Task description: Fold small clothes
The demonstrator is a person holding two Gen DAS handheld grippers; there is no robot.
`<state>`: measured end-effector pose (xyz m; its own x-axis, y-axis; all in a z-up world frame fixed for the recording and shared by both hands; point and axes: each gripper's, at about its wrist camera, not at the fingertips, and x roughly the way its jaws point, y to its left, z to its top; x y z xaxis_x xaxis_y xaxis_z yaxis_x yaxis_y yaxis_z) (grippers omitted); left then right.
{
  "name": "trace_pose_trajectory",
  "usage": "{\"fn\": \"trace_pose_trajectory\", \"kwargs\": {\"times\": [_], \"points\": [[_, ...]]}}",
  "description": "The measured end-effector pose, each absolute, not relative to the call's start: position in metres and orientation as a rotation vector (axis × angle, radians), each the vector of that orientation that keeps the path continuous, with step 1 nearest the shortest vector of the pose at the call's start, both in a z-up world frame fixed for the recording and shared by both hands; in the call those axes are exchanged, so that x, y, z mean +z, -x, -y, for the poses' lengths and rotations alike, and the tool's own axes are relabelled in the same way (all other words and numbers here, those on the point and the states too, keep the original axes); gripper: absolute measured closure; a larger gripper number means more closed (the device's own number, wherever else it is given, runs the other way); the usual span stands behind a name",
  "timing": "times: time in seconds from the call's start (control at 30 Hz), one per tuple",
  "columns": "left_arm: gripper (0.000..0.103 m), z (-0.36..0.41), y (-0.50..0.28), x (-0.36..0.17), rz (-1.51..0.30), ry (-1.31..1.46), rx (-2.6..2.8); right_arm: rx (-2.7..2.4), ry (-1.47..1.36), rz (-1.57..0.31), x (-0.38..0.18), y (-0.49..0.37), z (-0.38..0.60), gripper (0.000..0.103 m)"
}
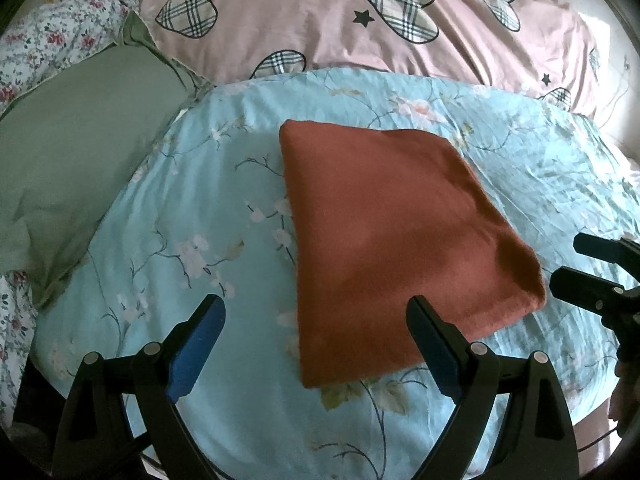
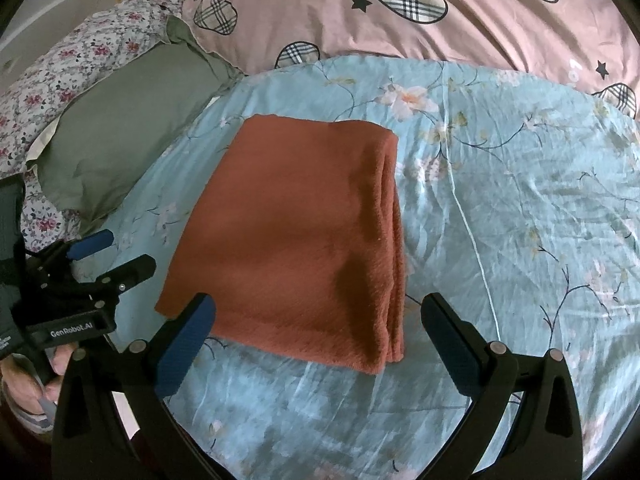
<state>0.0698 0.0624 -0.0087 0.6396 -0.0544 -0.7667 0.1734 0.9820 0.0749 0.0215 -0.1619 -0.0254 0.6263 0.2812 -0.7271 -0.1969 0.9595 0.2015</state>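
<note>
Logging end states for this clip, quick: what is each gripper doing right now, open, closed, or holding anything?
Left gripper: open, holding nothing, above the near edge of the folded rust-red cloth.
Right gripper: open, holding nothing.

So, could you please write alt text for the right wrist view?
A folded rust-orange cloth lies flat on a light blue floral bedsheet, stacked layers showing along its right edge. The open right tool frames its near edge; the left tool is at left.
</note>
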Motion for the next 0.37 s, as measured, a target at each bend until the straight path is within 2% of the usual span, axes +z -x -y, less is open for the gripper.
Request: {"fn": "trace_pose_trajectory", "kwargs": {"times": [0.37], "points": [[0.01, -0.065, -0.087, -0.012, -0.885, -0.142, -0.11, 0.292, -0.125, -0.87, -0.034, -0.041, 0.164, 0.001]]}}
